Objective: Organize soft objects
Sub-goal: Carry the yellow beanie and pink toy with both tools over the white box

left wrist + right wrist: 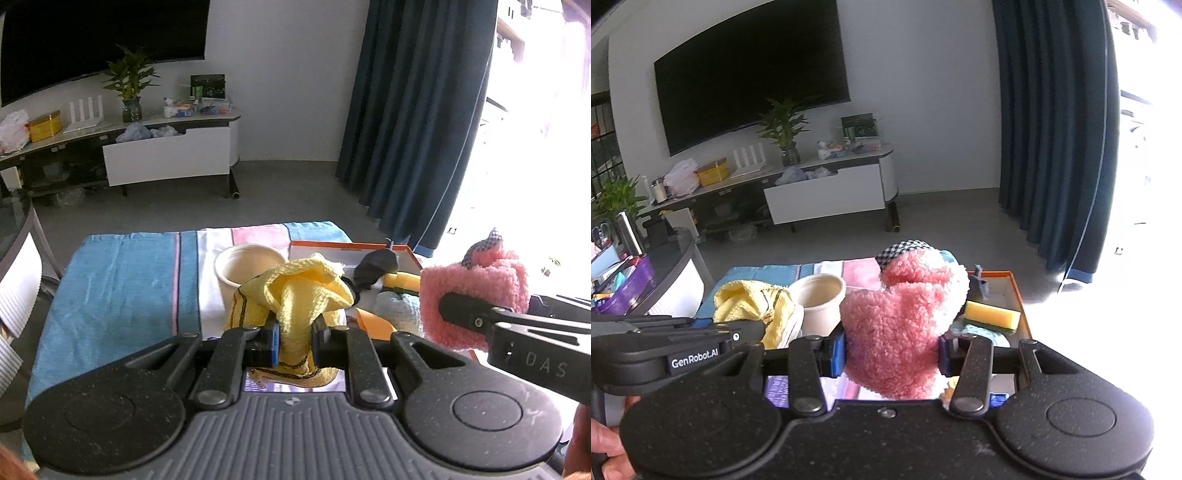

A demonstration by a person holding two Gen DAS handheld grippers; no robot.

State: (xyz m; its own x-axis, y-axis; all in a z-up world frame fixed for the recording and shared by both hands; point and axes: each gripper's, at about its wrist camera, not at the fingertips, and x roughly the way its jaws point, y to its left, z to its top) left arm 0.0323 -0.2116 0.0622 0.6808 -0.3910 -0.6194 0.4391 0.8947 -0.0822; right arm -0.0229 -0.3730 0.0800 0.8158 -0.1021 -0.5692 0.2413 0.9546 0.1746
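Note:
My left gripper (295,341) is shut on a crumpled yellow cloth (299,291) and holds it above the table, in front of a cream cup (245,266). My right gripper (892,350) is shut on a fluffy pink plush (901,317) with a checked bow, held up over the near left part of the orange box (1019,295). The plush also shows in the left wrist view (476,291), to the right of the cloth. The yellow cloth shows in the right wrist view (753,302), left of the cup (822,299).
A blue, white and pink striped towel (122,288) covers the table. The orange box (413,254) holds a dark grey soft item (375,266), a yellow sponge (991,314) and a pale blue cloth (397,308). A TV stand, dark curtain and grey floor lie beyond.

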